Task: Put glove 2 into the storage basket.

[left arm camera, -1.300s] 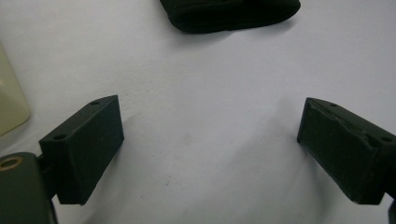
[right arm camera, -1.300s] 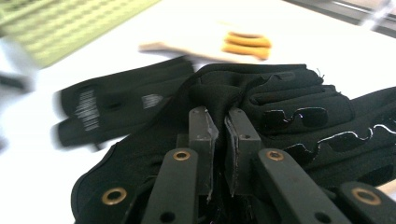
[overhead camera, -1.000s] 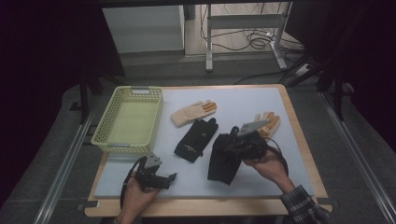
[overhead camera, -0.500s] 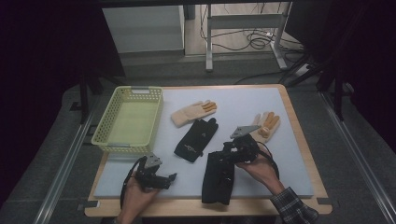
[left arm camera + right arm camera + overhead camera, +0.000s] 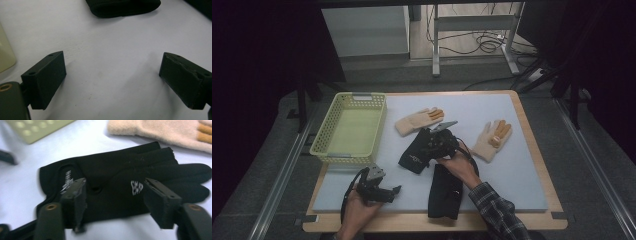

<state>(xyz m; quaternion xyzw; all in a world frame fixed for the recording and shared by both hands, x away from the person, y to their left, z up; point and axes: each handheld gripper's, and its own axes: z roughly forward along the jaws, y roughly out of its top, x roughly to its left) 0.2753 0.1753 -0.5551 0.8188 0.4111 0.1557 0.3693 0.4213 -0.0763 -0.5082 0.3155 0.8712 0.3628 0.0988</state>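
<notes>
Right gripper (image 5: 115,202), jaws just opened wide and empty, poised over the centre-frame black glove (image 5: 120,182); it should descend squarely before closing.

Both tongs, left (image 5: 396,190) and right (image 5: 113,202), gape open.

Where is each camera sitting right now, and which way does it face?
High view: above the table's near edge, facing forward and down; both forearms, left gripper, right gripper.
Left gripper view: on that gripper, facing bare mat between open jaws.
Right gripper view: on that gripper, open jaws over the black glove.
Shared: that black glove, high and right views.
</notes>
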